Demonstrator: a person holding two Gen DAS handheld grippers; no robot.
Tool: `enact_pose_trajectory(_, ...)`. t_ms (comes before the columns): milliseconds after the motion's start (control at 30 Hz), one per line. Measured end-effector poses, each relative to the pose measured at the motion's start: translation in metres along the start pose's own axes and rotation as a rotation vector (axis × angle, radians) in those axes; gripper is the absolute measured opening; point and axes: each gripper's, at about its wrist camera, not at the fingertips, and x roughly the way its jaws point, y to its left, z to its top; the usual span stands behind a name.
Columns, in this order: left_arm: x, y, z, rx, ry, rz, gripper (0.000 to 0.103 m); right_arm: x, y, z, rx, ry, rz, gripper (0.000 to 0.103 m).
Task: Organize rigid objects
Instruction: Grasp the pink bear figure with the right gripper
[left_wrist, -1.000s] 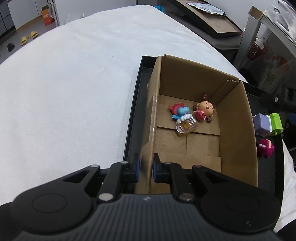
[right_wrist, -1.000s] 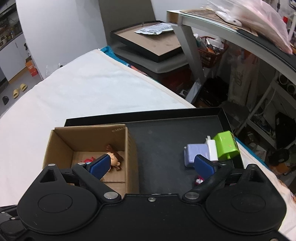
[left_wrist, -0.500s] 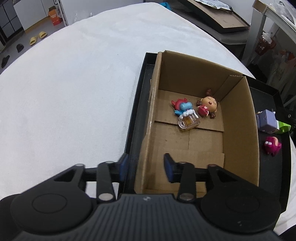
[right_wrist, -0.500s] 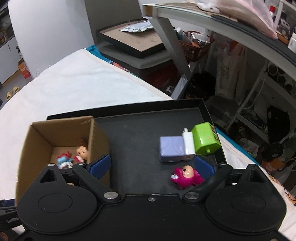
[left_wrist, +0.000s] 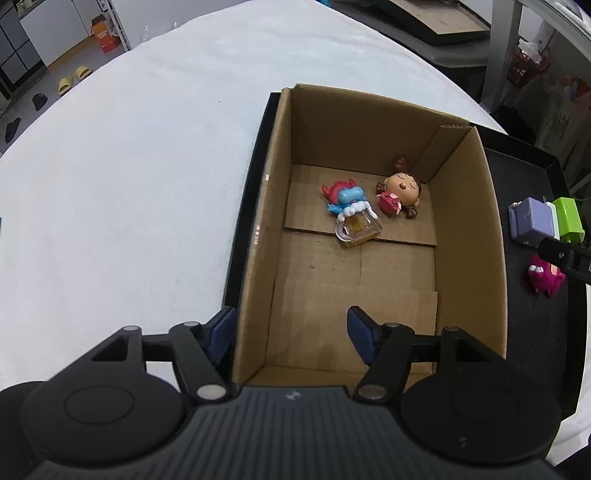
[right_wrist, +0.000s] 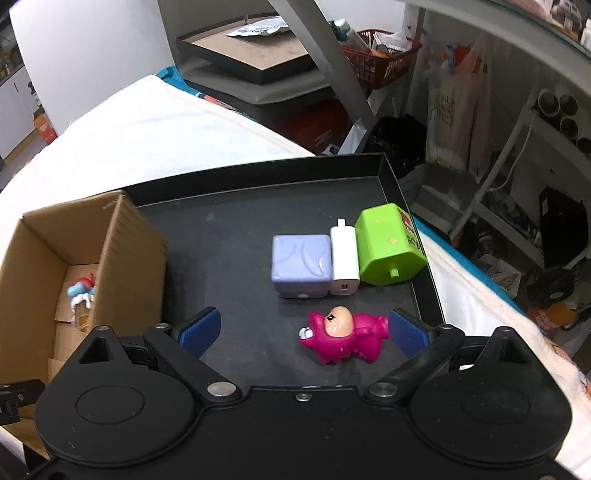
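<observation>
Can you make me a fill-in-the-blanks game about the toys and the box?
1. The brown cardboard box holds ____ toys.
2. The magenta toy figure lies on the black ____.
3. The white block sits between the lilac cube and the ____ block.
4. Both the left gripper and right gripper are ____.

Missing words: three; tray; green; open

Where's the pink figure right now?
The pink figure lies on the black tray, between the open right gripper's fingers in the right wrist view, just in front of the purple cube and right of the cardboard box.
</observation>
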Motion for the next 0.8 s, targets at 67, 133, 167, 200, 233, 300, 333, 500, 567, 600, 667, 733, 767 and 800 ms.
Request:
enact_pose_trajectory(67,0.001,-0.005,0.000,0.009,0.003,0.014,0.066,0.007,-0.005,-0.001,0.009,0.014,-0.004,0.098)
enact_pose_trajectory(133,0.002,-0.010,0.000,0.019,0.005,0.038,0.067,0.013,-0.010,0.000,0.026,0.021,0.006,0.098)
enact_pose_trajectory(167,0.002,-0.012,0.001,0.022,0.008,0.048,0.068,0.015,-0.012,0.000,0.033,0.023,0.007,0.098)
enact_pose_trajectory(200,0.003,-0.013,0.001,0.023,0.010,0.057,0.068,0.018,-0.014,0.000,0.038,0.027,0.005,0.098)
enact_pose_trajectory(233,0.003,-0.013,0.001,0.023,0.012,0.065,0.068,0.021,-0.016,0.000,0.042,0.029,0.004,0.098)
enact_pose_trajectory(300,0.005,-0.015,0.002,0.023,0.015,0.081,0.068,0.026,-0.018,0.000,0.045,0.037,0.006,0.098)
enact_pose_trajectory(333,0.005,-0.016,0.002,0.024,0.017,0.089,0.068,0.027,-0.020,-0.001,0.044,0.044,0.011,0.098)
enact_pose_trajectory(500,0.006,-0.022,0.005,0.030,0.019,0.121,0.069,0.035,-0.021,-0.005,0.031,0.065,0.029,0.098)
enact_pose_trajectory(567,0.006,-0.023,0.006,0.036,0.020,0.130,0.069,0.038,-0.022,-0.005,0.029,0.067,0.030,0.096)
enact_pose_trajectory(600,0.006,-0.024,0.006,0.039,0.022,0.134,0.069,0.038,-0.024,-0.005,0.032,0.067,0.034,0.095)
enact_pose_trajectory(667,0.006,-0.025,0.008,0.042,0.021,0.142,0.069,0.042,-0.026,-0.006,0.036,0.073,0.038,0.086)
enact_pose_trajectory(733,0.006,-0.026,0.009,0.042,0.021,0.149,0.069,0.047,-0.027,-0.008,0.028,0.092,0.036,0.068)
enact_pose_trajectory(767,0.007,-0.026,0.010,0.040,0.022,0.152,0.069,0.047,-0.028,-0.008,0.030,0.093,0.044,0.068)
enact_pose_trajectory(800,0.006,-0.026,0.010,0.038,0.024,0.154,0.069,0.046,-0.028,-0.009,0.031,0.090,0.050,0.068)
